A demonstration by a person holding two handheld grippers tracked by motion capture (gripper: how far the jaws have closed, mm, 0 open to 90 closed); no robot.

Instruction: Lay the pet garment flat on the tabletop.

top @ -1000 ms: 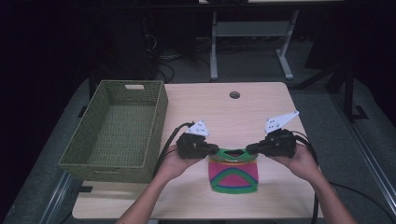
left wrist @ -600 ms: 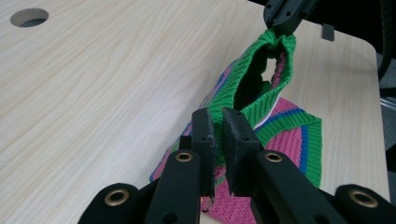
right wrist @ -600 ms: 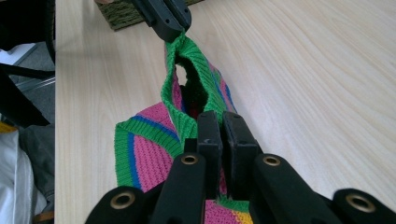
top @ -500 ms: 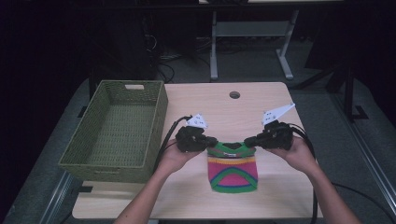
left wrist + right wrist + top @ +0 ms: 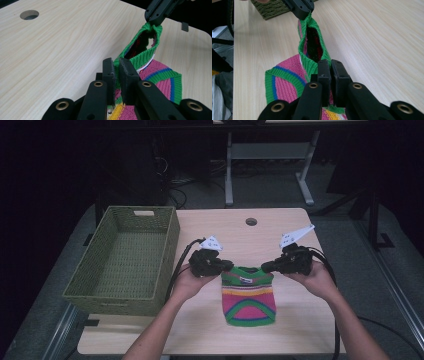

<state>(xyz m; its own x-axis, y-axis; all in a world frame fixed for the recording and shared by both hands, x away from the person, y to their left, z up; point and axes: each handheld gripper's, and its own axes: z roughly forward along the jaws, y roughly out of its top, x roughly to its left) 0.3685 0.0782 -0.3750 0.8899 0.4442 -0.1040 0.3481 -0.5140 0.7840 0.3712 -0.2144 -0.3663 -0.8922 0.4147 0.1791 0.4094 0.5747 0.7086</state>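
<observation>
A small knitted sweater (image 5: 248,296), striped green, pink, yellow and blue, hangs by its two shoulders above the front middle of the wooden table (image 5: 235,231). My left gripper (image 5: 227,266) is shut on the left shoulder, and my right gripper (image 5: 266,266) is shut on the right shoulder. The left gripper view shows the green neck opening (image 5: 143,50) stretched from my jaws across to the other gripper. The same sweater (image 5: 287,82) in the right gripper view has its lower part draped on the table.
An empty green woven basket (image 5: 124,257) stands at the table's left side. A round cable hole (image 5: 251,221) sits near the far edge. Bare wood lies behind and to the right of the sweater. A metal desk frame (image 5: 265,155) stands on the floor beyond.
Both grippers have lifted and moved away from the person, carrying the sweater by its shoulders, so more of its body now hangs stretched out.
</observation>
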